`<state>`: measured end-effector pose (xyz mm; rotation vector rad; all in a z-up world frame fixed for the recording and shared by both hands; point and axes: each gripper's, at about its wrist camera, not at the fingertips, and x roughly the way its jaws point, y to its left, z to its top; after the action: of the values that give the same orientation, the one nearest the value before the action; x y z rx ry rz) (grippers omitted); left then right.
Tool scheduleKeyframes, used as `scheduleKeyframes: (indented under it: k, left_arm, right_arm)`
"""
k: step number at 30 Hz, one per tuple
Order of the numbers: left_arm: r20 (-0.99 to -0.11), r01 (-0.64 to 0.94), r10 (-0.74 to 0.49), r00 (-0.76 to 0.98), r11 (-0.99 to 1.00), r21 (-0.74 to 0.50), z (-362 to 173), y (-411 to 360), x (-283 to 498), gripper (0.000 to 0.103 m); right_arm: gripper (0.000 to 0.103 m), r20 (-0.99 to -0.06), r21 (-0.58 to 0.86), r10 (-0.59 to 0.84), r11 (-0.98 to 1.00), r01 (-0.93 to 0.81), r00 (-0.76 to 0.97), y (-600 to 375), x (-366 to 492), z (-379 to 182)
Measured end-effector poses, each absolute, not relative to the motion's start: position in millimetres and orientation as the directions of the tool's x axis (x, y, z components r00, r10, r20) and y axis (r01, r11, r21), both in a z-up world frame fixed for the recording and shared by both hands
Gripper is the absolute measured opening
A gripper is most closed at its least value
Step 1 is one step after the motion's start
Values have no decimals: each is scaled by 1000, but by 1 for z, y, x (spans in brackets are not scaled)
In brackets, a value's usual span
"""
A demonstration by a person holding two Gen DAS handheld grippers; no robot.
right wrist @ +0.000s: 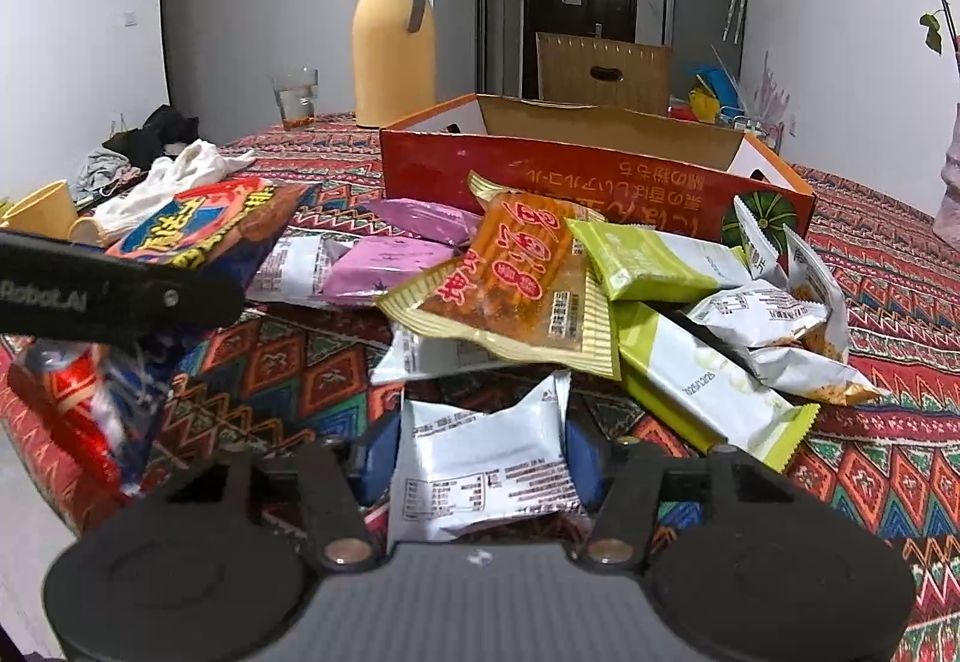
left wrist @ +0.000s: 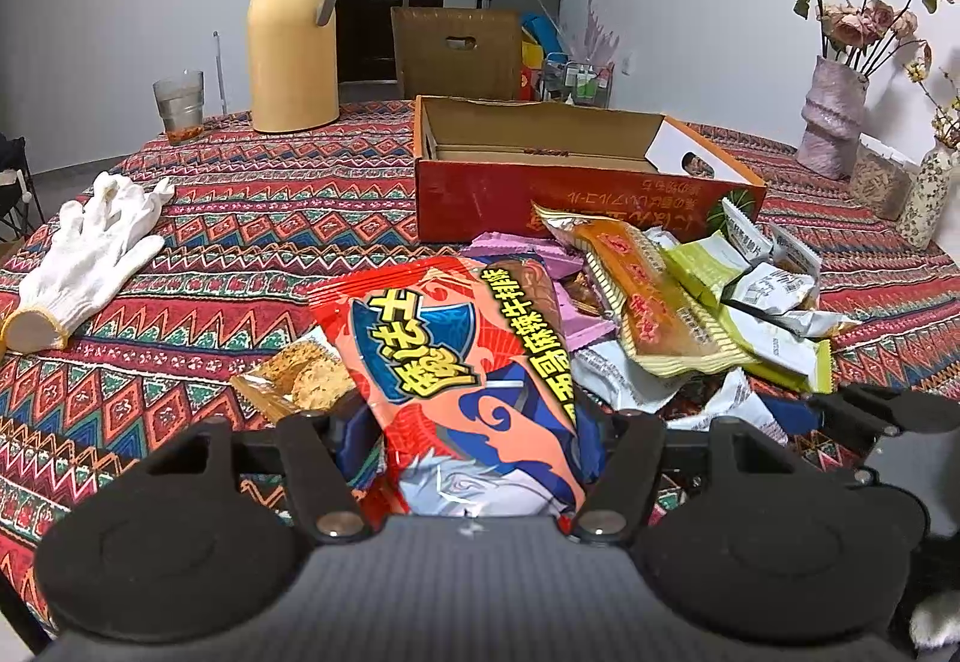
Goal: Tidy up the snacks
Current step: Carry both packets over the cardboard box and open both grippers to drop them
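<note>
My left gripper [left wrist: 474,440] is shut on a red and blue snack packet [left wrist: 456,350], which slants up over the patterned tablecloth; the same packet [right wrist: 198,224] shows at the left of the right wrist view. My right gripper [right wrist: 477,467] is shut on a small white packet [right wrist: 480,440], its blue pads against both sides. Beyond lies a pile of snacks: an orange packet [right wrist: 516,266], green-and-white packets [right wrist: 654,254] and purple packets [right wrist: 390,266]. Behind the pile stands an open orange cardboard box [left wrist: 540,200], its inside bare as far as I can see.
A yellow thermos jug [left wrist: 294,44] and a glass [left wrist: 179,107] stand at the far left of the table. A white glove [left wrist: 84,254] lies at the left edge, a crumbly wrapped snack [left wrist: 300,374] nearer me. Vases with flowers [left wrist: 837,116] stand at the right.
</note>
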<state>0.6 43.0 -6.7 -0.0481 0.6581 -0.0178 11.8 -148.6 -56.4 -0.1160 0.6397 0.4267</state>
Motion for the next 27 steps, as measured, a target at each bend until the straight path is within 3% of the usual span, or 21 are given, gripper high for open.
scheduleKeyframes:
  k: [13,27]
  left_arm:
    - [-559,15,-34,828,999,-38,24,28,7,64]
    - [-504,6,-14,863,1000,-19,71,11,92,64]
  right_arm:
    - [52,-511,44,362,917,-397,780,-183,-5,-18]
    - [52,-418,29,310,944,-329,854,-216,84,43]
